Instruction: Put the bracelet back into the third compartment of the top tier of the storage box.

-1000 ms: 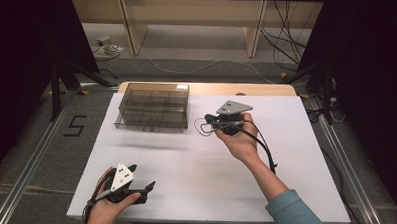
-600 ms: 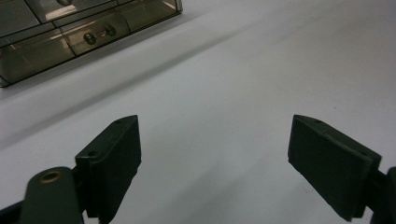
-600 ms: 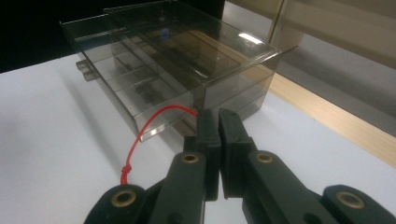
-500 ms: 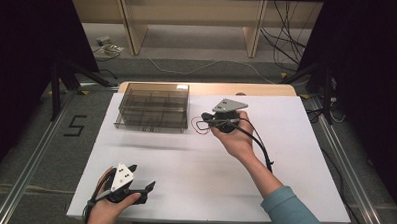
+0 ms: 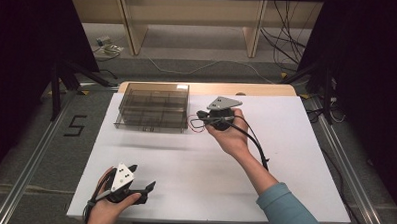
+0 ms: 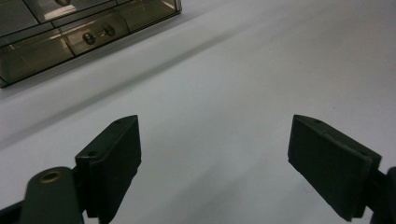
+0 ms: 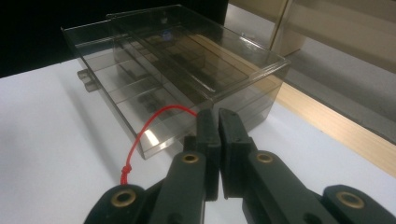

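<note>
Your right claw (image 5: 200,115) sits mid-frame in the high view, jaws pressed together on a red string (image 7: 150,127), tips just beside the right end of the box (image 5: 153,105). The clear smoky box with compartments lies upper left of centre on the white bench (image 5: 295,160). The string loops from the jaws down to a knot at lower left in the right gripper view. Your left claw (image 5: 146,187) is lower left, jaws spread wide, nothing between them, over bare bench.

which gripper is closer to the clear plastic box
Right. The right gripper sits just beside the clear plastic box, by its right end. The left gripper is at the table's near edge, well short of it.
</note>
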Motion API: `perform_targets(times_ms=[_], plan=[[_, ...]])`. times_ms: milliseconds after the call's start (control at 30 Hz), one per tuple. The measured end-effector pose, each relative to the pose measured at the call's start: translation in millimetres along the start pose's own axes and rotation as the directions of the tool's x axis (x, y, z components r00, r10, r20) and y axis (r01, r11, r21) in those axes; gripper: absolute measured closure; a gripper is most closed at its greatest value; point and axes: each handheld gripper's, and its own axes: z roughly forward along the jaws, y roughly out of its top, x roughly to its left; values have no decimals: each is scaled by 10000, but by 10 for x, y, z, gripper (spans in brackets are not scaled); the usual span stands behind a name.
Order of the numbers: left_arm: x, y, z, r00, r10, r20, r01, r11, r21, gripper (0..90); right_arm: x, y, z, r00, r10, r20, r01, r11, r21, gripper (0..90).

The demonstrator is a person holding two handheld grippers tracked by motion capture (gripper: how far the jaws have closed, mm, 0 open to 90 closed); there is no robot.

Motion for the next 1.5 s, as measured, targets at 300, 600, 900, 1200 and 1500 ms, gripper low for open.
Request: perform_targets(times_ms=[300, 600, 900, 1200, 1500], plan=[[-3, 0, 3, 10000, -6, 22, 6, 10000, -4, 170, 26, 74, 61, 10000, -41, -24, 41, 10000, -16, 881], [-5, 1, 4, 10000, -4, 31, 4, 10000, -11, 170, 58, 122, 149, 10000, -8, -67, 8, 10000, -89, 881], [-3, 3, 2, 10000, -21, 35, 21, 10000, -29, 170, 83, 169, 246, 10000, -20, -76, 19, 10000, -33, 881], [-1, 2, 3, 10000, -28, 48, 28, 10000, -25, 169, 90, 182, 324, 10000, -12, -77, 13, 10000, 50, 881], [-4, 3, 5, 10000, -36, 63, 36, 10000, -25, 169, 93, 212, 381, 10000, -31, -29, 31, 10000, 48, 881]])
